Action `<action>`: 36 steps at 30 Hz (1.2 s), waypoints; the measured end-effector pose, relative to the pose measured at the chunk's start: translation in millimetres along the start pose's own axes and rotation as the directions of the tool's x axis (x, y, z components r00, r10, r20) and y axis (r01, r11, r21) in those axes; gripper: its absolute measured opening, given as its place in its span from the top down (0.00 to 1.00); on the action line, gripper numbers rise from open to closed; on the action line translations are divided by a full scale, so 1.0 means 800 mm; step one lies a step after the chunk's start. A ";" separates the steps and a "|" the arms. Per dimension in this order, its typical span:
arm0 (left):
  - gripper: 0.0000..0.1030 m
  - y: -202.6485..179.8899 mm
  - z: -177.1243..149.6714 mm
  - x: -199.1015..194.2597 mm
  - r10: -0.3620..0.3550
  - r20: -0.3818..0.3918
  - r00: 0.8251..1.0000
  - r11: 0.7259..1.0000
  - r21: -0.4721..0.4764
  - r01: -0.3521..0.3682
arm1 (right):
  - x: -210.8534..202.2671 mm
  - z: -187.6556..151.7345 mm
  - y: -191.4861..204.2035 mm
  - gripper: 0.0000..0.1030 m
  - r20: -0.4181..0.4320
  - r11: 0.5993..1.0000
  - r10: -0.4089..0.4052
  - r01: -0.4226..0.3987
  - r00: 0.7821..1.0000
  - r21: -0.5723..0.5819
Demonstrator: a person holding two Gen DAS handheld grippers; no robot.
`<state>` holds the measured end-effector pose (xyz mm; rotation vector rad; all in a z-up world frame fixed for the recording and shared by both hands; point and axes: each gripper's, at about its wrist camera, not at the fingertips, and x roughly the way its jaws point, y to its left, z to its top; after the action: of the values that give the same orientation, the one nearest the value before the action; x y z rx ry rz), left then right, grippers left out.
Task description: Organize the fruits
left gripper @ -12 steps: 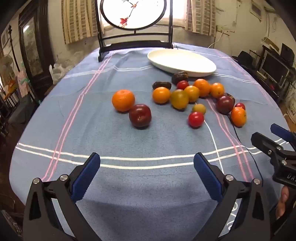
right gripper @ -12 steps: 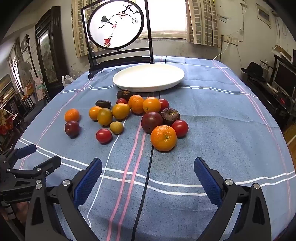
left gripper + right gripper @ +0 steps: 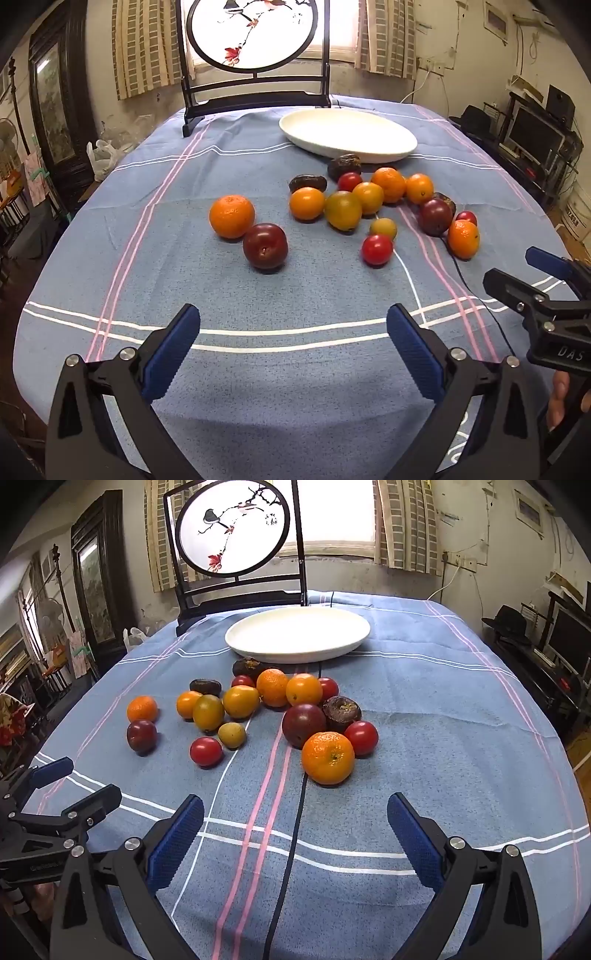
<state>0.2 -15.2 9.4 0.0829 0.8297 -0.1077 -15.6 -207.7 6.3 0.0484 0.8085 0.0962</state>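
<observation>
On the blue cloth-covered table (image 3: pixel 443 709), a loose group of small round fruits (image 3: pixel 273 709), orange, yellow, red and dark purple, lies just in front of an empty white oval plate (image 3: pixel 297 634). One orange mandarin (image 3: pixel 232 216) and one dark red plum (image 3: pixel 265 245) touch each other, apart from the group. The left gripper (image 3: pixel 293 349) and the right gripper (image 3: pixel 295 830) hover nearer, jaws spread wide, holding nothing. A round painted screen in a black frame (image 3: pixel 232 528) stands behind the plate.
</observation>
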 end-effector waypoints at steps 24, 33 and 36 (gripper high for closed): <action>0.04 0.002 -0.006 0.007 0.000 -0.038 0.999 1.000 0.003 0.000 | -0.001 -0.004 -0.003 0.03 0.004 1.000 -0.005 0.005 1.000 -0.002; 0.04 0.004 -0.011 0.004 0.003 -0.038 0.999 1.000 -0.010 -0.003 | -0.006 -0.008 -0.003 0.03 0.007 1.000 -0.008 0.008 1.000 0.001; 0.04 0.005 -0.013 0.003 0.003 -0.037 0.999 1.000 -0.010 -0.003 | -0.006 -0.009 -0.002 0.03 0.006 1.000 -0.006 0.006 1.000 0.003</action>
<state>-5.6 -10.2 0.6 0.0768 0.8670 -0.0996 -24.3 -210.0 4.5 0.0492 0.8025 0.0893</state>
